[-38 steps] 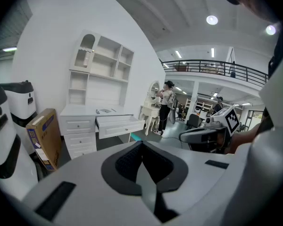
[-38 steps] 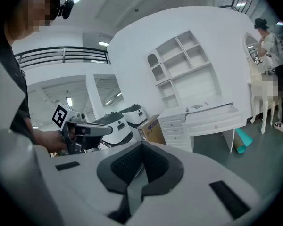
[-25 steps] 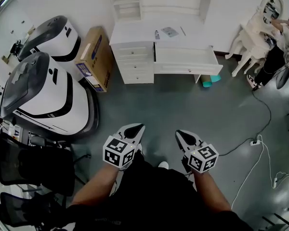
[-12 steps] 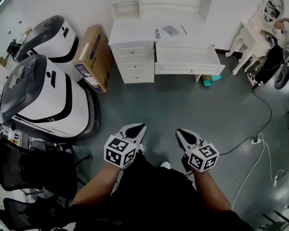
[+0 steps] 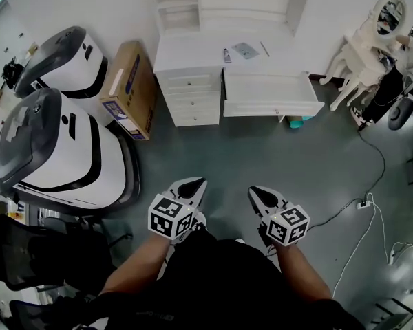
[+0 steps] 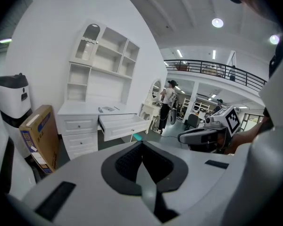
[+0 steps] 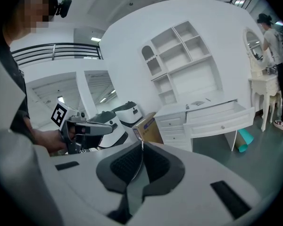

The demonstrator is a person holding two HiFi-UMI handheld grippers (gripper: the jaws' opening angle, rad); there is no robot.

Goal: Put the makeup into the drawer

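Observation:
A white dressing table (image 5: 193, 81) stands against the far wall with its wide drawer (image 5: 272, 95) pulled open. On its top lie a small dark makeup item (image 5: 226, 55), a flat grey one (image 5: 245, 47) and a thin stick. My left gripper (image 5: 198, 182) and right gripper (image 5: 253, 191) hang side by side over the grey floor, far short of the table, both shut with nothing in them. The left gripper view shows the drawer (image 6: 122, 124) ahead past shut jaws. In the right gripper view the drawer (image 7: 221, 119) sits to the right.
A cardboard box (image 5: 127, 91) leans left of the table, beside two big white-and-grey machines (image 5: 55, 143). A teal object (image 5: 299, 121) lies under the drawer. A white chair and mirror stand (image 5: 361, 60) and a floor cable (image 5: 372, 205) are at the right, where a person (image 7: 273, 55) stands.
The dressing table and the machines have slid down in the head view as I move toward the table. Both grippers keep their place before me and stay shut.

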